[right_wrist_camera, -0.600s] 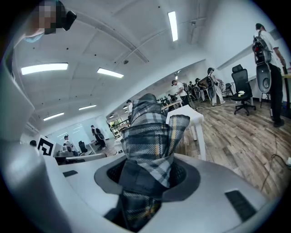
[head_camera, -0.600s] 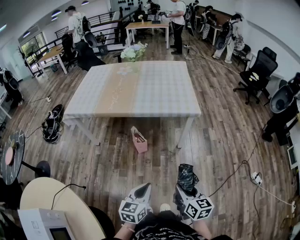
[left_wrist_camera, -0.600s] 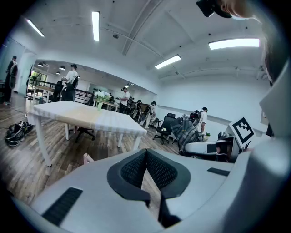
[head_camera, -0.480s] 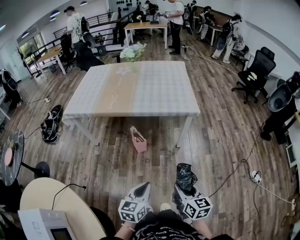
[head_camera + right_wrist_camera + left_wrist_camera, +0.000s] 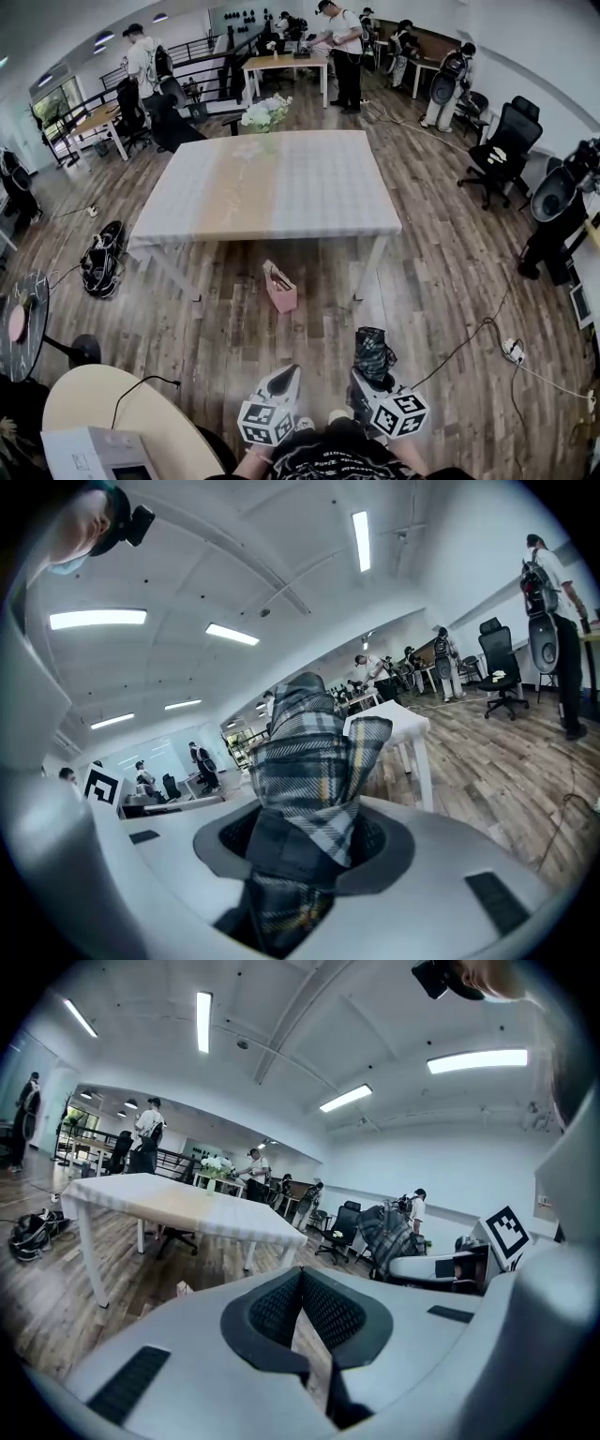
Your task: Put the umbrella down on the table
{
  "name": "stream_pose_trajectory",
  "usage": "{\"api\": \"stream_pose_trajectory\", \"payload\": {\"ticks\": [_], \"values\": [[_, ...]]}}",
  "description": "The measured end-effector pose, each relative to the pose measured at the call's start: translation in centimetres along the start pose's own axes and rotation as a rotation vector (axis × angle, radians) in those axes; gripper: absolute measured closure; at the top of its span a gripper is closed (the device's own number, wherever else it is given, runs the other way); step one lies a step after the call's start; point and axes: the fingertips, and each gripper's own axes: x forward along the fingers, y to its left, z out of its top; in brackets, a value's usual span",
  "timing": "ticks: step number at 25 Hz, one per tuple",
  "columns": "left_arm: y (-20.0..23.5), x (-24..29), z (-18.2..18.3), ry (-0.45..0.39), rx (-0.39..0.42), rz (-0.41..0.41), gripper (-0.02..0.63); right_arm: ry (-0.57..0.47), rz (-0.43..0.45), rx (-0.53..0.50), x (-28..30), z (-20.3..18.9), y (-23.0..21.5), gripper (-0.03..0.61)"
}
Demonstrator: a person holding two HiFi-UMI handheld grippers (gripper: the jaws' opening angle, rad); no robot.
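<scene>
My right claw [image 5: 367,382] is clamped partway closed on the folded plaid umbrella [image 5: 309,761], which fills the gap between the pads and sticks out toward twelve o'clock. My left claw [image 5: 302,1309] is just beside it at nine o'clock, pads together with nothing between them. The table [image 5: 281,178] stands well ahead at twelve o'clock, apart from the umbrella. A pink bag [image 5: 280,287] sits on the floor at its near edge.

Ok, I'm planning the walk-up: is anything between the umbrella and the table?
A pink bag sits on the floor just before the table's near edge, left of the umbrella's straight path. Nothing else visible lies between.
</scene>
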Motion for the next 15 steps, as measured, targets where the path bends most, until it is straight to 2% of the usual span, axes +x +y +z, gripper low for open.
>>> {"api": "stream_pose_trajectory", "payload": {"ticks": [5, 11, 15], "values": [[2.3, -1.8, -0.5, 0.001, -0.009, 0.014, 0.594, -0.020, -0.011, 0.034, 1.0, -0.3, 1.2, 0.383], [4.8, -2.2, -0.9, 0.006, -0.031, 0.040, 0.594, 0.017, -0.008, 0.058, 2.9, -1.8, 2.1, 0.382], [6.5, -1.1, -1.0, 0.023, -0.028, 0.062, 0.594, 0.058, 0.005, 0.000, 5.6, -2.1, 2.1, 0.382]]}}
